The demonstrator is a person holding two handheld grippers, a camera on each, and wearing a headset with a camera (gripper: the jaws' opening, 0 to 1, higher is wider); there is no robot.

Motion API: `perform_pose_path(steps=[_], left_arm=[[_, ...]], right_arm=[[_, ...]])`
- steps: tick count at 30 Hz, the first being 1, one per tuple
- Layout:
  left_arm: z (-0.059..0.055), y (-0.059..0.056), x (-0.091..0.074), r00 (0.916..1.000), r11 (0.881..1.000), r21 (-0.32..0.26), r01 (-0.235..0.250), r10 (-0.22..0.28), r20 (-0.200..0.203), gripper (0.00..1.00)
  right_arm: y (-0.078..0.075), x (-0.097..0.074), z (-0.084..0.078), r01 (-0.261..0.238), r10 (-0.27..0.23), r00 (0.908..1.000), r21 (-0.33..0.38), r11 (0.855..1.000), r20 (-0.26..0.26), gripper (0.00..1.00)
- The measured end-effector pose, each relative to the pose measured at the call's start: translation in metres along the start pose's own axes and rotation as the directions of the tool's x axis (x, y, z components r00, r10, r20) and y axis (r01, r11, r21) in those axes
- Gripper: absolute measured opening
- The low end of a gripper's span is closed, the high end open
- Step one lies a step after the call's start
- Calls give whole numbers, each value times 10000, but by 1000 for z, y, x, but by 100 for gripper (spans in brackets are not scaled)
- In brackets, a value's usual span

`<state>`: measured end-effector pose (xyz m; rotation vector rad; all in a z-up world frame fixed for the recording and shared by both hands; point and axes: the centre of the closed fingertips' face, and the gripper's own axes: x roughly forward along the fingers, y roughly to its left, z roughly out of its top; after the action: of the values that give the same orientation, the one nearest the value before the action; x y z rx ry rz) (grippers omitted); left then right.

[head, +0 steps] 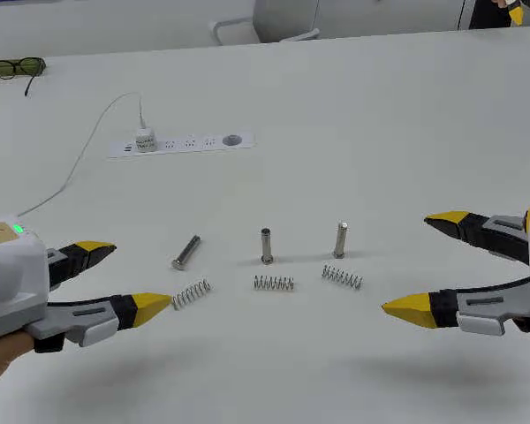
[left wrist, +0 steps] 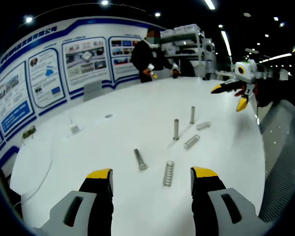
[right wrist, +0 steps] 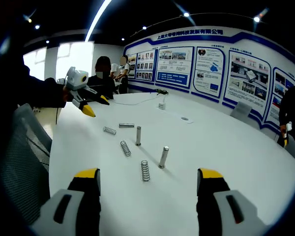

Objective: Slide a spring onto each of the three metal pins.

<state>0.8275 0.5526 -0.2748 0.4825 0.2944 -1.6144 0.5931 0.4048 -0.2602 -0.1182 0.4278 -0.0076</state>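
A person is holding two yellow-tipped grippers low over a white workbench [head: 406,115]. The left gripper [head: 128,278] is hovering at the lower left of the head view, its jaws spread wide with nothing between them. The right gripper [head: 420,263] is hovering at the lower right, likewise spread wide and carrying nothing. Both are pointing inward at the parts without touching them, which looks like readying for a first pick.

Between the grippers, three metal pins are sitting in a row. A spring is lying just in front of each one, apparently paired so each spring goes to its nearest pin. The middle pin [head: 266,246] and the right pin [head: 340,239] are standing upright, shafts bare. The left pin [head: 186,252] is lying on its side, so it probably needs standing up or holding before a spring can slide on. The left spring [head: 192,293], near the left gripper's lower jaw, the middle spring [head: 274,283] and the right spring [head: 342,276] are all resting flat on the bench, none on a pin yet.

Further back, a white power strip [head: 181,143] with a charger [head: 145,138] plugged in is lying well apart from the work. A pair of glasses [head: 13,66] is resting at the far left.
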Motion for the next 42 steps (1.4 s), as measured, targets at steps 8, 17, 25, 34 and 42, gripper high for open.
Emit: perform_pose_path(steps=[8,17,25,34,42], left_arm=[[3,6,19,9989,9997,132,229,-223,-409,56],[6,15,35,9965,9997,-71,249,-254,-794,45],[9,18,49,9924,9993,160,335,-314,-1190,39],[8,26,67,9845,9991,268,320,-269,-1733,35],[0,31,81,9731,9994,209,271,-216,-2292,34]], right_arm=[[2,-4,3,130,-130,9999,5,9999,17,80],[4,-6,2,219,-219,9997,-66,9997,-100,79],[5,-9,-1,312,-314,9993,-115,9994,-202,79],[6,-9,-6,274,-279,9989,-138,9995,-371,79],[3,-9,-12,332,-339,9980,-123,9994,-537,79]])
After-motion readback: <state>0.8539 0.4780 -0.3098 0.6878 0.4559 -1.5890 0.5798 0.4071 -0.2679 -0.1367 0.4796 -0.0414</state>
